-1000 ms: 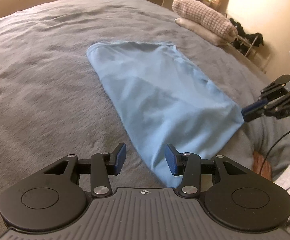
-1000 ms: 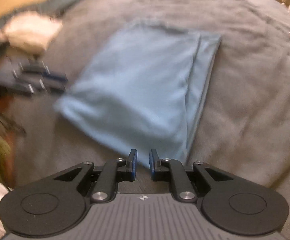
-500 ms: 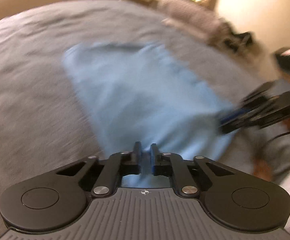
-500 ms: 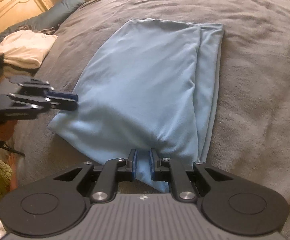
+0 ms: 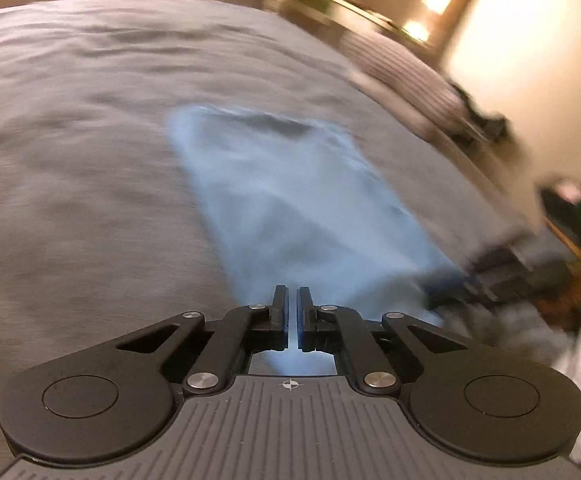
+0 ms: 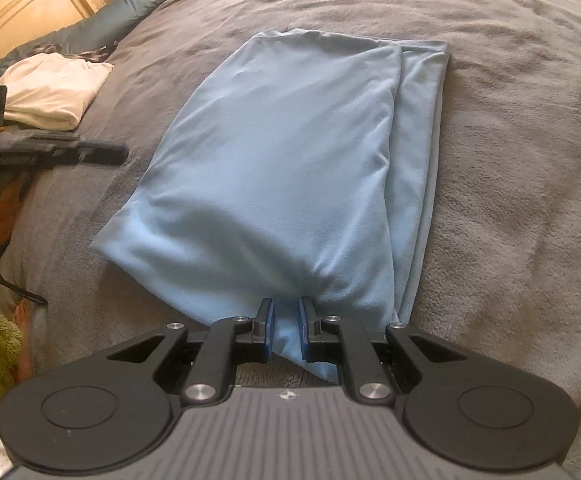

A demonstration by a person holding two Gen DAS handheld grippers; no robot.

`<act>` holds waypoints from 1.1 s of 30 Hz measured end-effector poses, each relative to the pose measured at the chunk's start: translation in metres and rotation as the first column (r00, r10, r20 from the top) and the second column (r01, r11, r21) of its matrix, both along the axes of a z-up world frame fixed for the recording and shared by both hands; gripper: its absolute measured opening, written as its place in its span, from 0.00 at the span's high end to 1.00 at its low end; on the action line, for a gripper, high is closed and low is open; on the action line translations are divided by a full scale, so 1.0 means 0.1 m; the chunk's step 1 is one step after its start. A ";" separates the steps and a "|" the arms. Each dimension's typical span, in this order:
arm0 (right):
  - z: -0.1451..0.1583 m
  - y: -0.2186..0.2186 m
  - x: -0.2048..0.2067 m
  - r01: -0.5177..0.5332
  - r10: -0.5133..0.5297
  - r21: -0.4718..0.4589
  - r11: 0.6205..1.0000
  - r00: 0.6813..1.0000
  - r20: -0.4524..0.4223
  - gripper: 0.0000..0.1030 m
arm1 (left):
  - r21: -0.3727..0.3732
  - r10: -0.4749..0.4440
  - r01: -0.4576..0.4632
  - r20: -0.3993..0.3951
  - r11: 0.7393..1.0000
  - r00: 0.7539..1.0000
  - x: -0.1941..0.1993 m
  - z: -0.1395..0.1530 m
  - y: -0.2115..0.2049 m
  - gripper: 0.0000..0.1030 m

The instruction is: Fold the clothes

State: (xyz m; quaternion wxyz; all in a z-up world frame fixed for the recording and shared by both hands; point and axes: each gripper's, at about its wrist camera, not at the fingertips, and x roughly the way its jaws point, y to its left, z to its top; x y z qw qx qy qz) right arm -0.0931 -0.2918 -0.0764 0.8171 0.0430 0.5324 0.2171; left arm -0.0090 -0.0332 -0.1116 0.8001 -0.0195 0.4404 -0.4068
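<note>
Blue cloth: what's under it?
The blue cloth lies on the grey blanket. A second blue layer shows along its right edge. Anything else beneath is covered.

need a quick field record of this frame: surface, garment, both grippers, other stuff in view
surface: grey blanket on a bed
garment: light blue garment, folded lengthwise, lying flat
left gripper: shut on the garment's near edge; this view is blurred
right gripper: shut on the garment's near corner, cloth bunched between its pads
other: folded white cloth and teal pillow at the far left by the headboard
fold state: near end pinched by both grippers, not yet folded over
</note>
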 end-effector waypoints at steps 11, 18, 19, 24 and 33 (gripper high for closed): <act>0.01 -0.01 0.01 -0.001 0.001 0.007 1.000 1.000 -0.009 0.88 | 0.097 -0.121 0.124 -0.036 0.988 0.992 -0.31 -0.08 0.02 0.96; 0.27 0.03 0.05 -0.047 0.046 0.015 0.999 0.999 0.028 0.86 | 0.064 -0.215 0.213 0.027 0.975 0.976 -0.36 0.00 -0.27 0.96; 0.30 0.03 0.08 -0.042 0.041 0.024 0.999 0.998 0.038 0.86 | 0.080 -0.223 0.221 0.019 0.972 0.975 -0.37 -0.06 -0.33 0.96; 0.21 -0.04 0.22 -0.017 0.017 -0.018 1.000 0.999 0.036 0.88 | 0.108 -0.193 0.195 -0.027 0.975 0.981 -0.38 -0.31 -0.38 0.96; 0.36 -0.37 0.26 0.093 -0.090 -0.073 0.993 0.995 0.041 0.87 | 0.095 -0.163 0.166 -0.040 0.982 0.986 -0.39 -0.33 -0.37 0.95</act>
